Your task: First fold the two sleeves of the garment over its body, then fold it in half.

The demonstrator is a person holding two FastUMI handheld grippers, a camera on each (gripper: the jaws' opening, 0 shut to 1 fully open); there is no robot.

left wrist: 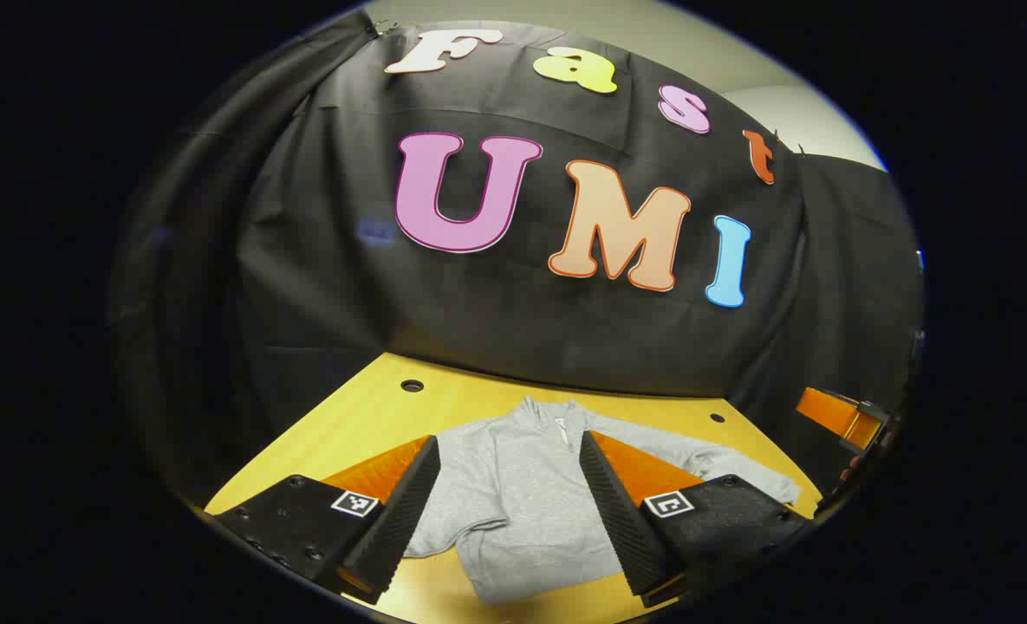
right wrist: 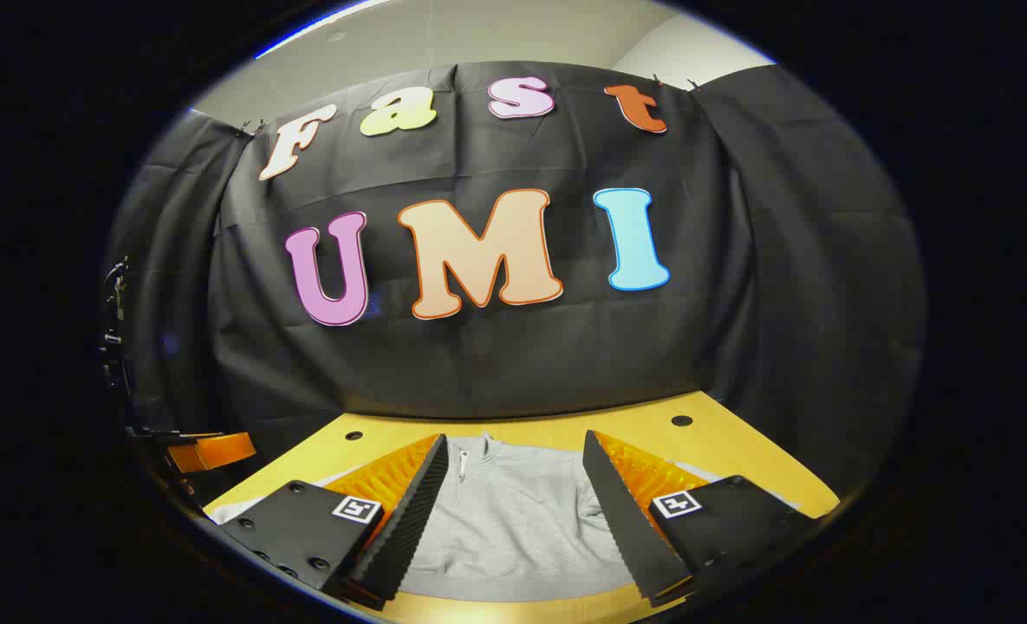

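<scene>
- A yellow table (left wrist: pixel 478 407) is seen in both views, its far edge set against the black cloth wall (left wrist: pixel 322 260); round holes (left wrist: pixel 412 385) are sunk near its two far corners.
- A grey garment (left wrist: pixel 513 503) is laid flat on the table, collar and short zip toward the far edge, hem toward the near edge. In the right gripper view the garment (right wrist: pixel 522 529) is seen centred between the fingers.
- In the left gripper view one sleeve (left wrist: pixel 721 472) is spread outward toward the right edge of the table, unfolded; the other sleeve (left wrist: pixel 444 537) is seen bent beside the body, partly hidden by a finger.
- The left gripper (left wrist: pixel 507 511) is held above the garment, jaws wide apart, nothing gripped.
- The right gripper (right wrist: pixel 513 520) is likewise held above the garment, jaws wide apart and empty.
- The right gripper is also glimpsed at the right rim of the left gripper view, and the left gripper (right wrist: pixel 210 451) at the left rim of the right gripper view, both off the table's side edges.
</scene>
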